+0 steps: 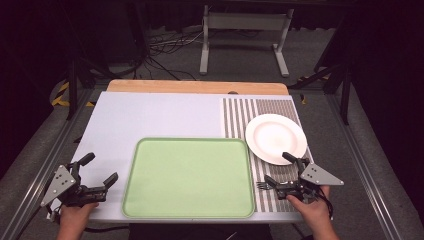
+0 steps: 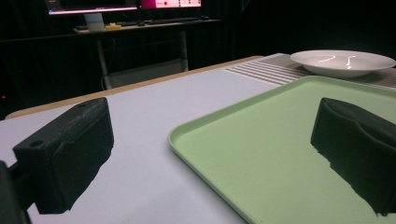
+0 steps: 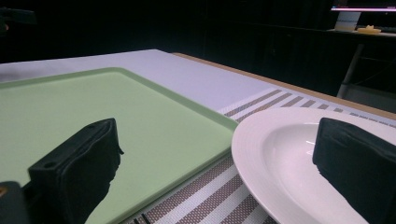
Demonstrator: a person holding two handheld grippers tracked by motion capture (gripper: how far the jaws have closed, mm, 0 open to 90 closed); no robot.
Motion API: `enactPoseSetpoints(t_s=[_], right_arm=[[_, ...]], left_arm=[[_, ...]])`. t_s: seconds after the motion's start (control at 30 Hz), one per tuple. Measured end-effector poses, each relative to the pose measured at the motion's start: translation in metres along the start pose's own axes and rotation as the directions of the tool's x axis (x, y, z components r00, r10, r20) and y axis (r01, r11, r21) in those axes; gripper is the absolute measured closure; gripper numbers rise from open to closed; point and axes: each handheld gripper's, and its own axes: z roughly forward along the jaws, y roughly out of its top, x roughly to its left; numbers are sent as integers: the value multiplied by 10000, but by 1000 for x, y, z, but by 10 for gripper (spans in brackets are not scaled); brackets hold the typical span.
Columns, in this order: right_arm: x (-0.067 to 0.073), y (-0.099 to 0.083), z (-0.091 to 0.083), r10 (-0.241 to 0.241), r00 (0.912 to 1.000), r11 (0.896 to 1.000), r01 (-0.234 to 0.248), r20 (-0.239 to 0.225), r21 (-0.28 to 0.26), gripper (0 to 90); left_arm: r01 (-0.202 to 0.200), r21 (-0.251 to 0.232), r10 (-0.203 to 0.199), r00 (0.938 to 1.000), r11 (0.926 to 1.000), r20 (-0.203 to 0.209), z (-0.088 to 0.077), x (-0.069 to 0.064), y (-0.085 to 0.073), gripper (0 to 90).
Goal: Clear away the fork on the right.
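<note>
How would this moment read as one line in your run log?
left gripper: open, beside green tray | right gripper: open, near white plate | fork: on striped mat

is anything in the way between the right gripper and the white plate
Nothing visible. The right gripper, jaws open, sits at the near edge of the white plate on the striped mat; a fork lies nearer the person.

**Both grippers low, jaws apart**

Left gripper [image 1: 98,170]: held in left hand [image 1: 75,216], jaws spread wide, nothing btwn them. Right gripper [image 1: 280,169]: right hand [image 1: 314,212] behind it, jaws also apart, empty, pointing fwd-left.
</note>
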Motion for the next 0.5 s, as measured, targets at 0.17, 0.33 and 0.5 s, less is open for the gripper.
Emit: enactPoseSetpoints(t_s=[0.17, 0.33, 0.5], right_arm=[[0, 0, 0, -1, 10000, 10000, 1, -19, -20, 15], [0, 0, 0, -13, 10000, 10000, 13, -21, -29, 15], [0, 1, 1, 42, 10000, 10000, -42, -54, -35, 14]], left_arm=[[33, -4, -33, 10000, 10000, 7, 0, 0, 0, 0], [45, -30, -45, 10000, 10000, 25, -1, 0, 0, 0], [41, -39, -41, 10000, 10000, -4, 0, 0, 0, 0]])
